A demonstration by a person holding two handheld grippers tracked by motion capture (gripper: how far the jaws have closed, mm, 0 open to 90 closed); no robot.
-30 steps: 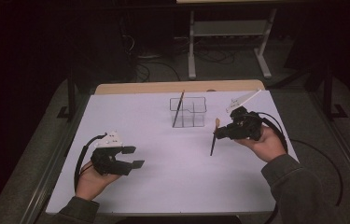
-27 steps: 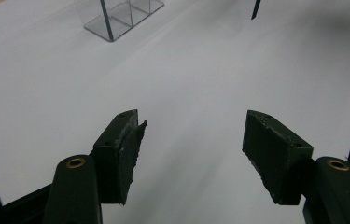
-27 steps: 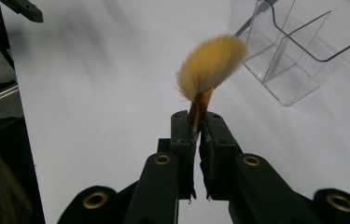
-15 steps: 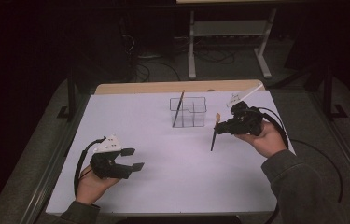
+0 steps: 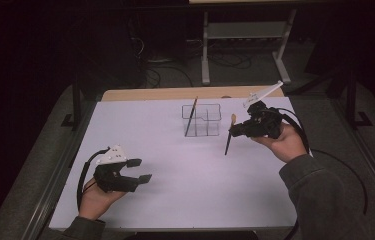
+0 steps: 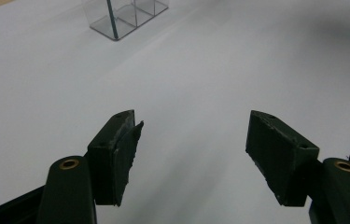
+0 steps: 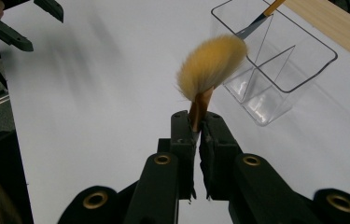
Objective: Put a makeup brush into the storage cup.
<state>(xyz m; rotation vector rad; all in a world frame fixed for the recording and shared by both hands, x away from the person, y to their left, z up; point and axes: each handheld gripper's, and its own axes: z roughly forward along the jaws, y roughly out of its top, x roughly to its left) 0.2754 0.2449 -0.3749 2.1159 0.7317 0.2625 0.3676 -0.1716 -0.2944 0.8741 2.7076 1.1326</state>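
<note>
I see a makeup brush (image 7: 208,70) with fluffy yellow-orange bristles and a dark thin handle (image 5: 228,142). It is in the air near the right side of a clear plastic organizer (image 5: 202,120), nearly upright, bristles up, handle pointing down to the white table. The organizer has several compartments; a second thin brush (image 5: 191,116) leans inside, I think in a left compartment.

right gripper (image 7: 199,122) clamped on brush (image 7: 210,67), bristles up | clear organizer (image 7: 275,60) just past it, another brush (image 7: 259,17) inside | left gripper (image 7: 18,23) top left
</note>
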